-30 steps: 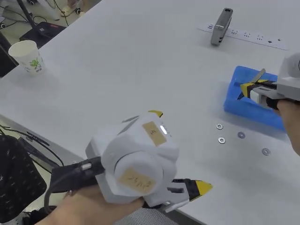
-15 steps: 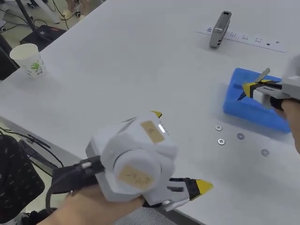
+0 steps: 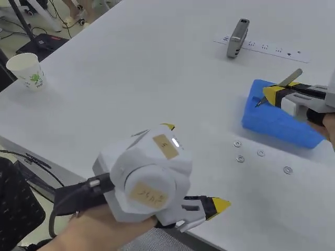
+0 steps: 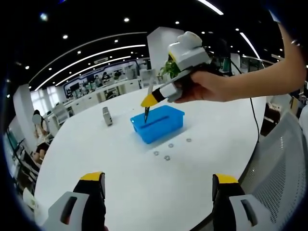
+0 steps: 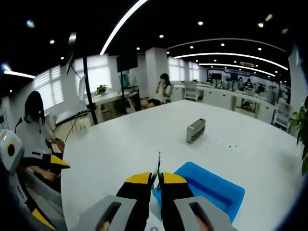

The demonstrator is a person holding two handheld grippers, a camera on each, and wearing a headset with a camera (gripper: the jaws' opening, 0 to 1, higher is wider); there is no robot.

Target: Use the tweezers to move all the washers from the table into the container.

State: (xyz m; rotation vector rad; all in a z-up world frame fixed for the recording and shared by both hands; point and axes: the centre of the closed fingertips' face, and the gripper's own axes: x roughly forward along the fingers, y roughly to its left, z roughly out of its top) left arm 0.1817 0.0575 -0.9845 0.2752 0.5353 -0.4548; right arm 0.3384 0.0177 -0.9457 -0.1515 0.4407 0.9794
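Observation:
My right gripper (image 3: pixel 269 94) (image 5: pixel 155 177) is shut on metal tweezers (image 3: pixel 287 79) (image 5: pixel 158 166), whose tips hang over the near-left end of the blue container (image 3: pixel 272 124) (image 4: pixel 159 122) (image 5: pixel 207 190). Whether the tips hold anything is too small to tell. Several washers (image 3: pixel 240 158) (image 4: pixel 167 157) lie on the white table just in front of the container. My left gripper (image 3: pixel 194 164) (image 4: pixel 158 179) hovers open over the table's near edge, well short of the washers, with nothing between its yellow-tipped jaws.
A paper cup (image 3: pixel 29 70) stands at the far left of the table. A grey device (image 3: pixel 235 37) (image 5: pixel 195 130) lies beside a white power strip (image 3: pixel 267 48) behind the container. The table edge (image 3: pixel 57 157) runs diagonally at lower left. People sit in the background.
The head camera has shifted, so everything sits a little further left. The right gripper still holds the tweezers over the container's left end; the left gripper has barely moved.

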